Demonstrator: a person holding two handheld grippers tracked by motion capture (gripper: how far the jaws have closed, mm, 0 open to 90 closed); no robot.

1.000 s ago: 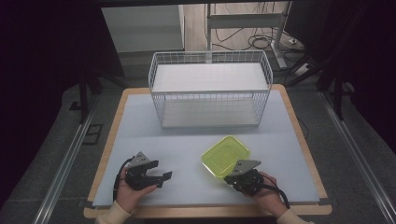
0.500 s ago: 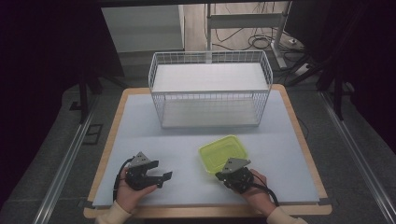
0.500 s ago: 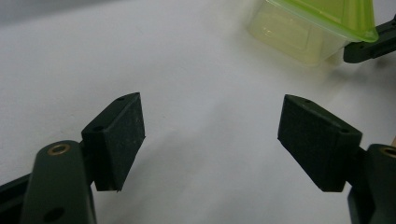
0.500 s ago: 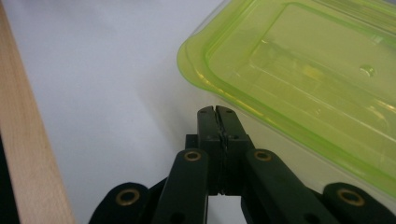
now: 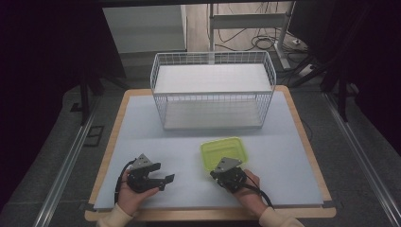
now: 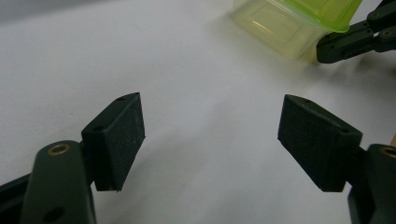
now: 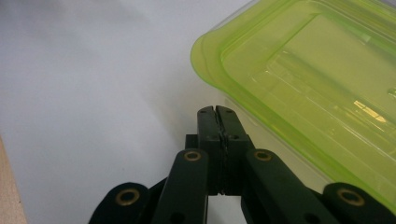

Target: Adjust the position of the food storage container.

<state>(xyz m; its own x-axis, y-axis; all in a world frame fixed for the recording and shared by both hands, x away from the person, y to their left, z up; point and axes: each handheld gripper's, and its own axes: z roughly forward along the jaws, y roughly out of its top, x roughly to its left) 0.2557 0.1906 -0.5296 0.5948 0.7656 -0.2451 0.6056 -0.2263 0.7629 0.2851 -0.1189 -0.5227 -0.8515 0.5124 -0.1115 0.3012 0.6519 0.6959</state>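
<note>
Green lidded container (image 5: 223, 152) sits on my table mat (image 5: 142, 127), in front of the wire basket (image 5: 213, 92). My right gripper (image 7: 217, 111) has its jaws pressed together with nothing between them, the tips just beside the container's near corner, under the lip of its lid; I cannot tell whether they touch it. My left gripper (image 6: 211, 133) rests well apart to the side, jaws wide over bare mat.

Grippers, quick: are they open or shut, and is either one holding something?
Left gripper: open, holding nothing, above the bare table.
Right gripper: shut, nothing between its fingers, tips right beside the green container.
</note>
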